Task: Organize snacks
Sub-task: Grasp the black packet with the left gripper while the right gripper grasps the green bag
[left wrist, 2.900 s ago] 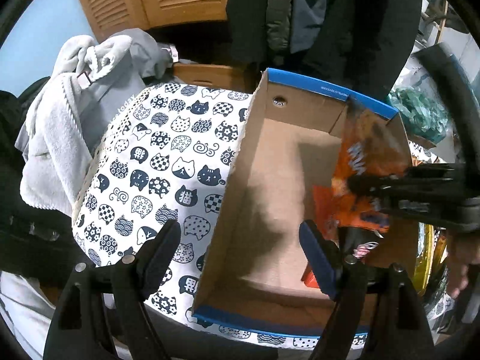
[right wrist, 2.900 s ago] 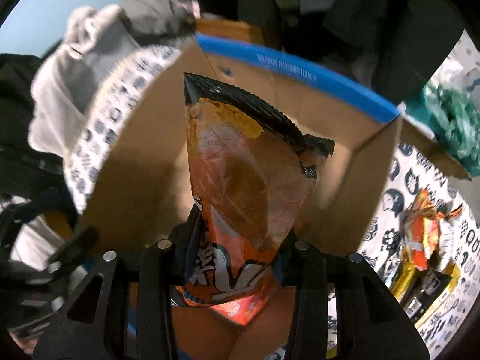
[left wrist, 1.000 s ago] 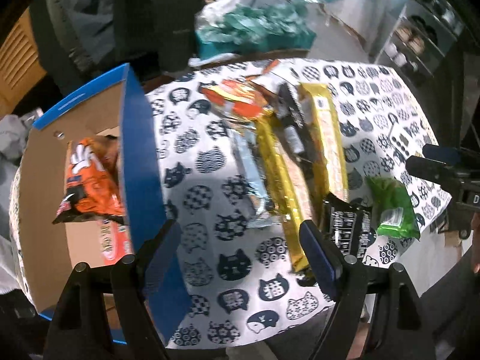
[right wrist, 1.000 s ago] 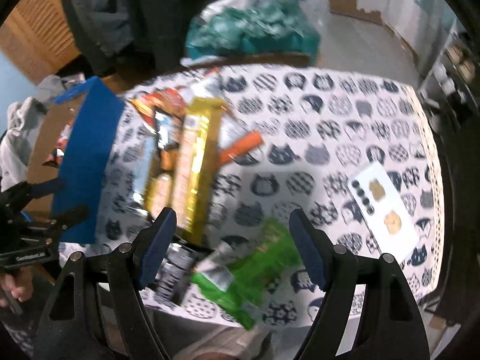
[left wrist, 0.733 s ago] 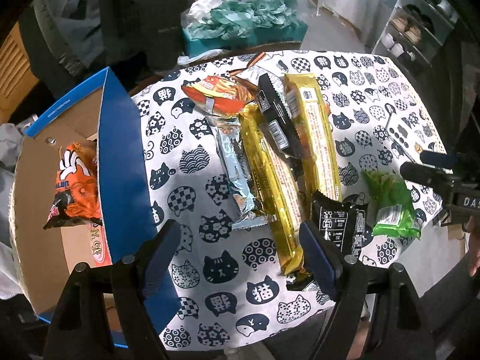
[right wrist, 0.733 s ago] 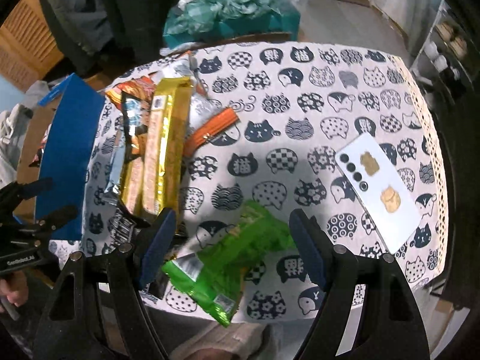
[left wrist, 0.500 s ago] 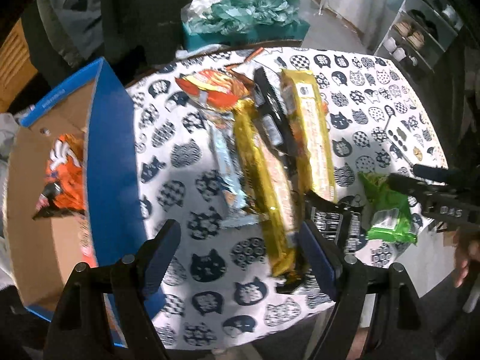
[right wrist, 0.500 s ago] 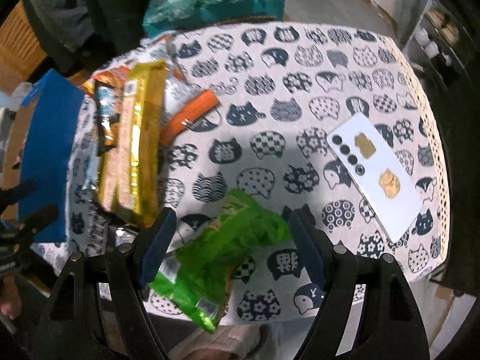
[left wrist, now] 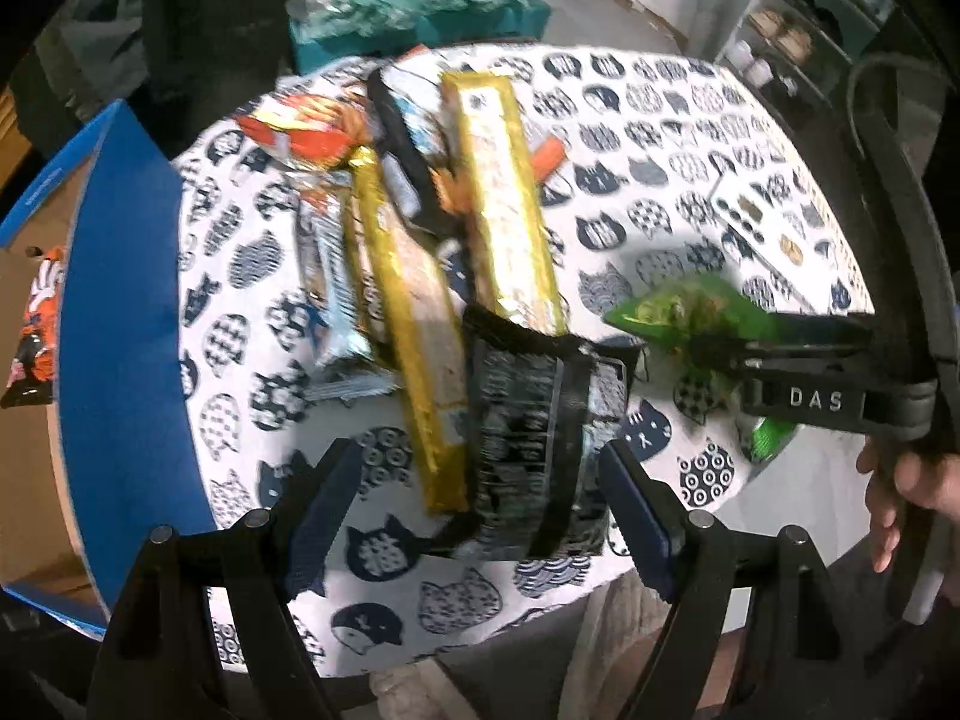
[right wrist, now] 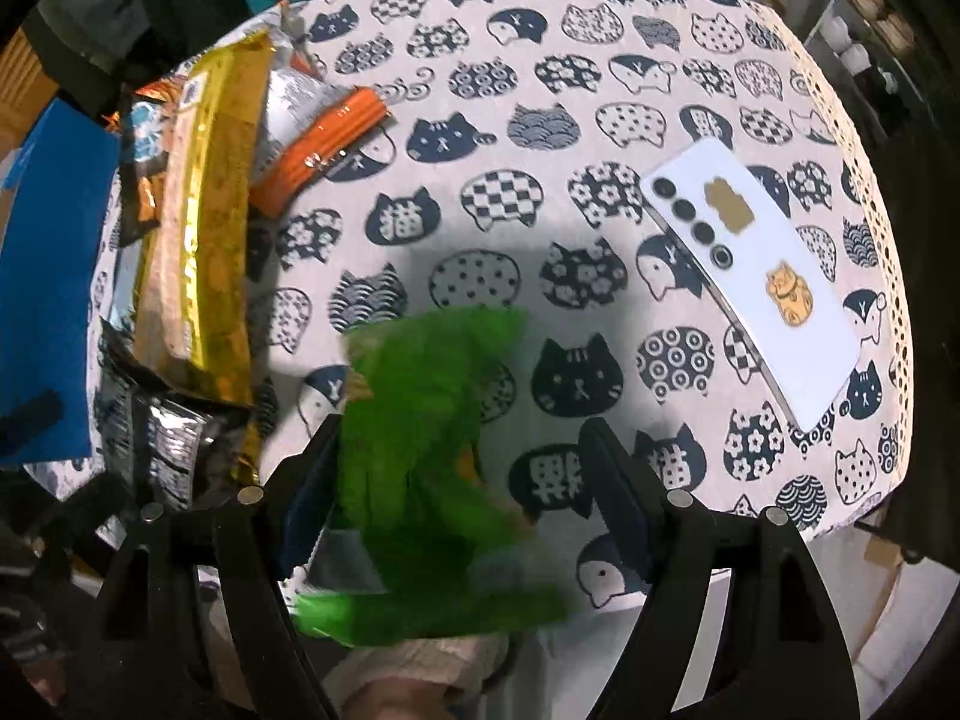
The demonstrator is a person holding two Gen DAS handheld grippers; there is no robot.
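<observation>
step: double pick off the table, one snack per hand-held gripper, then over to the box; neither pick made yet.
right hand-held gripper [right wrist: 462,468]: jaws wide, pointing straight down, nothing clamped. Green snack bag [right wrist: 432,462] directly under it, between the fingers; left pad looks at or near the bag's edge, right pad clear.
left hand-held gripper [left wrist: 480,498]: jaws wide, empty, tilted steeply down. Black snack pack [left wrist: 528,420] just ahead, between the fingertips and in line with them.
other snacks: two long gold packs [left wrist: 414,324] beyond the black pack, one with its near end just beside the black pack; silver bar [left wrist: 327,276] and orange packs further out to the left of the left hand-held gripper.
box: blue-walled cardboard box [left wrist: 120,324] far left of the left hand-held gripper; orange bag [left wrist: 36,324] already inside.
phone: white phone [right wrist: 756,276] to the right of the right hand-held gripper, well apart from the green bag; not a snack, leave alone.
right grasp tip: centre over the bag's body before closing; bag is soft, likely to crumple, so close slow.
left grasp tip: take the black pack across its narrow width; keep the left pad off the gold pack's end.
risk: bags sit near the table edge [right wrist: 750,516]; a nudge could push them off. Frames blurred, contact hard to confirm.
</observation>
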